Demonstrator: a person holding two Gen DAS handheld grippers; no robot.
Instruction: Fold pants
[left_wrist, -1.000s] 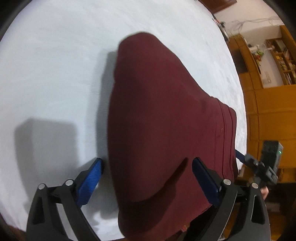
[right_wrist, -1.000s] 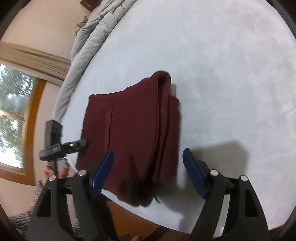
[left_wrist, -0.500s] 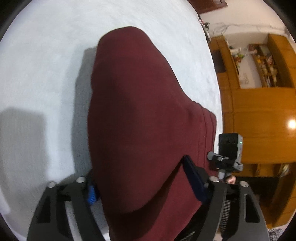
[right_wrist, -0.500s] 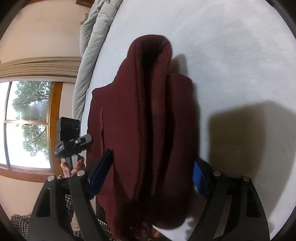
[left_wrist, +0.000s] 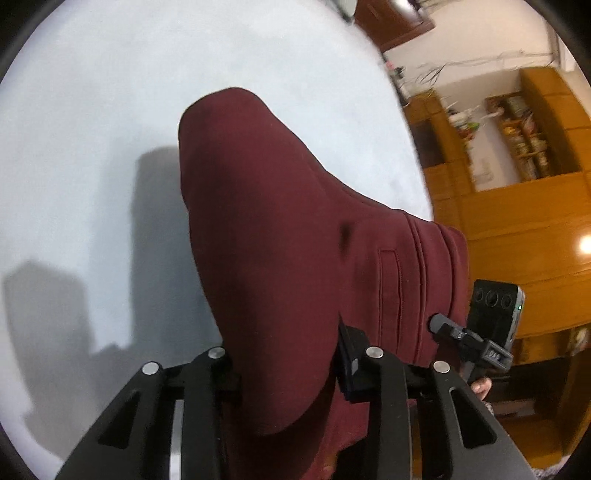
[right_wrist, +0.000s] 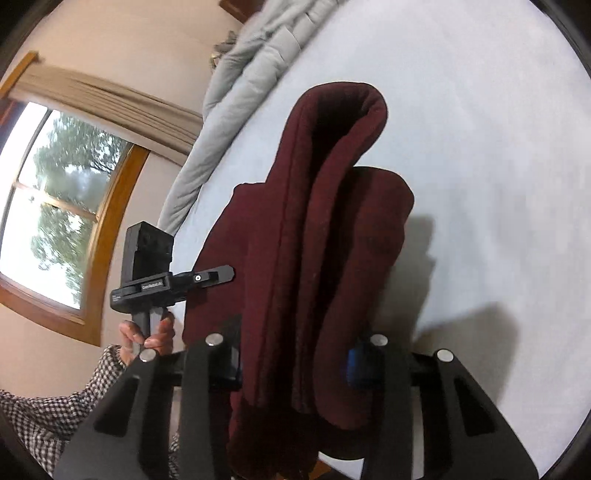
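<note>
Both tools are clamping the near edge of the folded maroon cotton pants, lifting it off the pale grey bed sheet. The left tool, low in its frame, has just been closing on the cloth; the right tool likewise, pinching the stacked layers so they are staying together for the next fold.

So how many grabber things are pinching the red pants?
2. The left gripper clamps the near edge of the pants on one side. The right gripper clamps the thick folded stack at the other side. None look hidden.
</note>
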